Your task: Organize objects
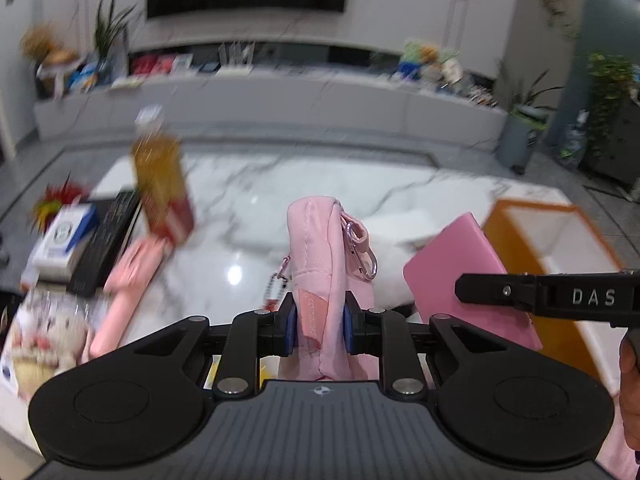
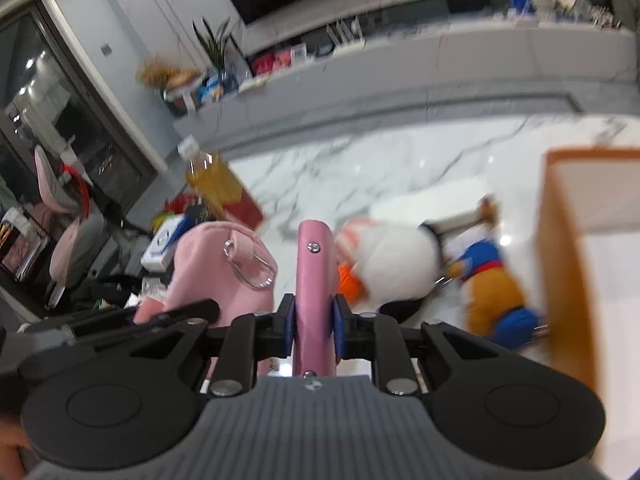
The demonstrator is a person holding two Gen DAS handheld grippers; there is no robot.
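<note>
White marble surface (image 1: 256, 184) fills the middle of both views, with a grey shelf of clutter and a dark screen on the far wall.

Left gripper (image 1: 319, 330) is clenched on a pink pouch (image 1: 316, 248), its blue pads pressing the fabric from both sides; the pouch stands upright above the surface, a clip (image 1: 362, 254) hanging on its right side.

Right gripper (image 2: 314, 330) grasps a pink case (image 2: 314, 276) edge-on between its pads. In the left wrist view the same case (image 1: 460, 276) appears as a flat pink slab just right of the pouch, with the right gripper's black finger across it.

An orange-rimmed white box (image 1: 532, 216) sits at the right edge of the surface. Near it, in the right wrist view, lie a white plush (image 2: 396, 264) and a plush in blue and brown (image 2: 488, 280).

At the left stand a bottle (image 1: 160, 176) of amber liquid, a black book (image 1: 106, 240), a blue-and-white box (image 1: 66, 236) and a pink oblong thing (image 1: 128, 284). Both views are blurred.
</note>
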